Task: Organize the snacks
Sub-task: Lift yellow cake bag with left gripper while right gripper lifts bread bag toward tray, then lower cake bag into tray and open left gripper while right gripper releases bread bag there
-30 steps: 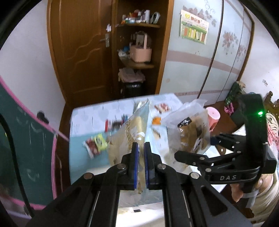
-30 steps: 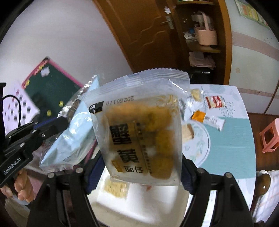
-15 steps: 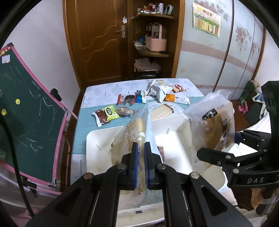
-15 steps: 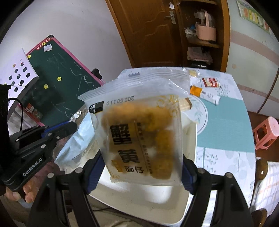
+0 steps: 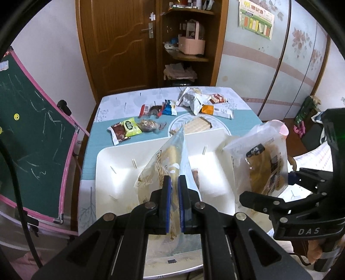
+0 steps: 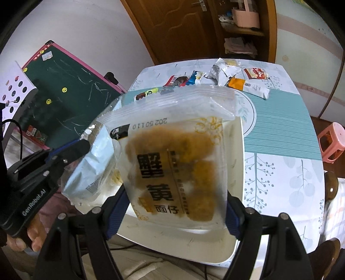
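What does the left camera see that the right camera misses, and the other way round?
Only the left view shows the wafer and the wall calendar. Only the right view shows the pink stool and the printed front of the right gripper's noodle bag. Both show the white tray, the chalkboard, loose snacks on the table and the left gripper's bag.

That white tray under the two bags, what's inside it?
The white tray shows mostly bare compartments with dividers. Between the bags, a small brownish snack peeks out. The left tool's bag and the right tool's bag hide the rest.
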A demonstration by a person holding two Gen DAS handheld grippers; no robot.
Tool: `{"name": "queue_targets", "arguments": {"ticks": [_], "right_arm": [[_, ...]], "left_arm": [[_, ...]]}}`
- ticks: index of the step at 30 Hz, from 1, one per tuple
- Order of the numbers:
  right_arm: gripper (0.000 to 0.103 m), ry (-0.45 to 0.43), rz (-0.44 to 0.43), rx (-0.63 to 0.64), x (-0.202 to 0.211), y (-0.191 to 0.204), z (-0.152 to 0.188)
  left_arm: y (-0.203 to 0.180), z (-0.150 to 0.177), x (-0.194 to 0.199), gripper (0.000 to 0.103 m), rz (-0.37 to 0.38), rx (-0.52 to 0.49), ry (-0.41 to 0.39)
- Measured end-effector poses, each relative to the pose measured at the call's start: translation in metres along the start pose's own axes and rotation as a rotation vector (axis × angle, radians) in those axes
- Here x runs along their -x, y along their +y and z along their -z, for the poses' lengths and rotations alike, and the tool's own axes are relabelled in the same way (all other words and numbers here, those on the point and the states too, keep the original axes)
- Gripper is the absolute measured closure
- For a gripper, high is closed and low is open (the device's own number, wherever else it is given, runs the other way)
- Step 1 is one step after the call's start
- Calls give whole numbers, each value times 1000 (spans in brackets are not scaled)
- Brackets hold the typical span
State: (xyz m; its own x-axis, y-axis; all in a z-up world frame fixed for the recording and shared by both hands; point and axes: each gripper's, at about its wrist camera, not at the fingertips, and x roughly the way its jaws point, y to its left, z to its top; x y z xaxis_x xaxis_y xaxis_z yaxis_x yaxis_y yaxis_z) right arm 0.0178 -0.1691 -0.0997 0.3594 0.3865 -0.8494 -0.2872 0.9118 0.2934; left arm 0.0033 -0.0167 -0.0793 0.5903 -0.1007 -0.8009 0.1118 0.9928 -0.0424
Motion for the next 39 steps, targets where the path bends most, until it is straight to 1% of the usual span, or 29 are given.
{"name": "queue_targets", "arguments": {"ticks": [7,10,11,12,13,14,15,17,20,26,39], "right_arm": [[21,19,20,12,-5,5,0],[20,30,24,13,-8,5,1],[20,35,30,14,-9,6,1],[20,38,35,15,-10,6,0],[20,42,40,16,-11,6,0],[20,42,47,18,-12,7,0],[20,37,49,20,-12,7,0],[19,9,58,25,-7,8,-1],[17,-10,65,33,-4,9,-2],[17,1,64,40,-8,9,-3],[17,27,56,32,-18,5,-6]], "left_arm": [[2,3,-10,98,6,10,40],[0,3,-15,96,-13,-2,58],[-1,3,-16,85,-25,-7,61],[-2,2,-17,63,-39,-9,61],[-3,3,-17,49,-43,-10,62],[-3,3,-17,31,-51,-9,61],[-2,2,-17,24,-81,-2,54],[2,1,-17,22,-75,12,54],[7,1,-20,22,-55,38,74],[11,4,-30,22,-28,68,115],[13,2,-45,22,-23,83,158]]}}
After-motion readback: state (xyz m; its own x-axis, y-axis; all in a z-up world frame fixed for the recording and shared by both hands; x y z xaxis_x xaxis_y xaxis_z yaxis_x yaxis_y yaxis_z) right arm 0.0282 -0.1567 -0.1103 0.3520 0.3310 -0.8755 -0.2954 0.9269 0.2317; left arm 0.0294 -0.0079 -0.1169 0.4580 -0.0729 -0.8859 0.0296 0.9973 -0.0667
